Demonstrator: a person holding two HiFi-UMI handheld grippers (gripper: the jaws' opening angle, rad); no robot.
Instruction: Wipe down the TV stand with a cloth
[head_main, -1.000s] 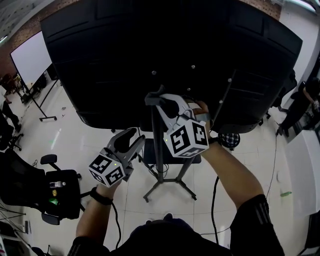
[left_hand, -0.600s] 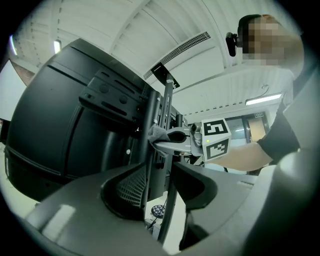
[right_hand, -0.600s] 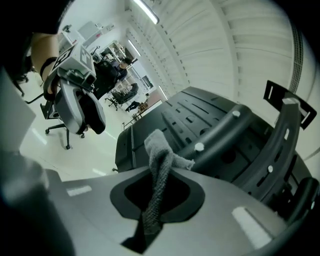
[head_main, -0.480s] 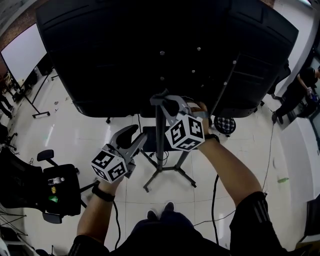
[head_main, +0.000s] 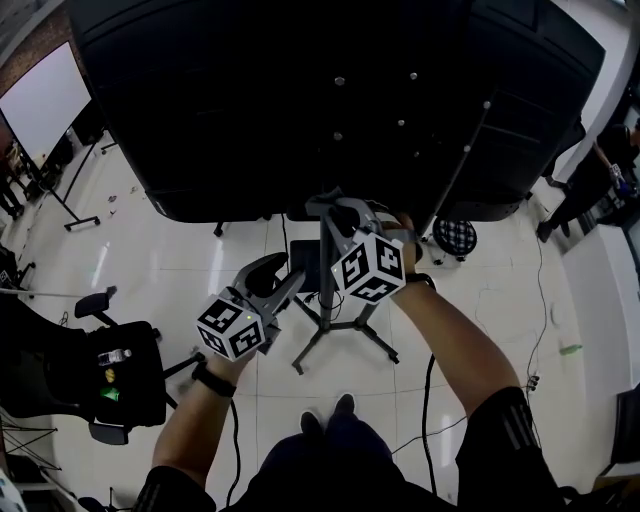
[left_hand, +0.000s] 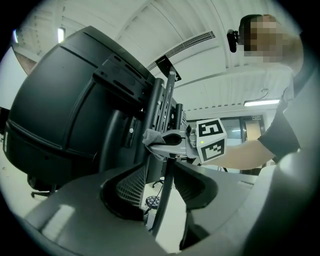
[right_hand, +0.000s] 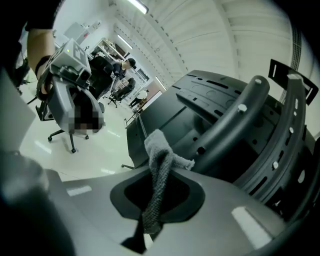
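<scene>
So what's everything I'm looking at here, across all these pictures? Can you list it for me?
TV: one, black, its back fills the top of the head view.
TV stand: one, dark pole on spread legs, centre, under the TV.
Cloth: one, grey, pinched in the right claw.
Office chair: one, black, on the floor at lower left.
Whiteboard: one, white, far left.
Stool: one, checked black and white, right of the stand.
Bystander: at least one, dark clothes, right edge.
Left claw: one, grey, jaws just opening slightly, gripping nothing.
Right claw: one, grey, shut on the cloth, near the pole's top.
</scene>
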